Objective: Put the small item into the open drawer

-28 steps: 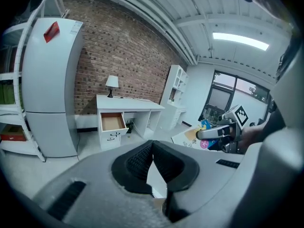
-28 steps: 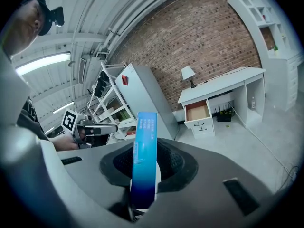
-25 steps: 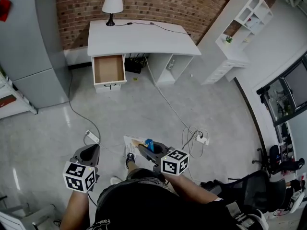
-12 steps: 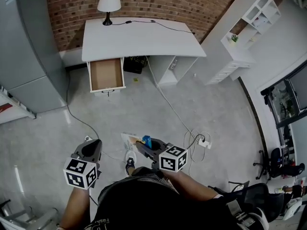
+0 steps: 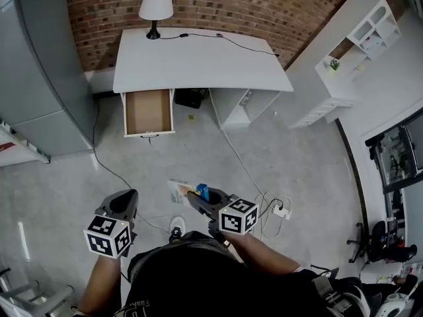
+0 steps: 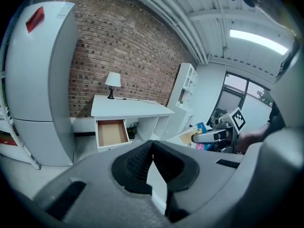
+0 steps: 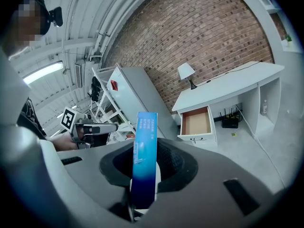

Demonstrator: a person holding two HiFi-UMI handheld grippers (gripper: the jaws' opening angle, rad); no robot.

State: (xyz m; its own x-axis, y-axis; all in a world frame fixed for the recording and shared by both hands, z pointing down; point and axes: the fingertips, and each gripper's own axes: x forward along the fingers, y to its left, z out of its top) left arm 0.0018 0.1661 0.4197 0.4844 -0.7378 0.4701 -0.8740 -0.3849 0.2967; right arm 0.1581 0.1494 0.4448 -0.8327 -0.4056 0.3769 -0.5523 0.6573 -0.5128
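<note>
My right gripper is shut on a small flat box, blue along its edge with a pale printed face, held upright between the pads. Empty, my left gripper is shut, its pads meeting at the tips. The open drawer, wood-lined and empty, sticks out under the left end of the white desk, well ahead of both grippers. It also shows in the right gripper view as the drawer and in the left gripper view as the drawer.
A lamp stands on the desk's back left corner. A tall grey cabinet is left of the drawer and a white shelf unit to the right. A power strip and cables lie on the floor.
The desk and drawer have slid lower in the head view as the person and both grippers come closer. The blue box stays gripped in the right gripper.
</note>
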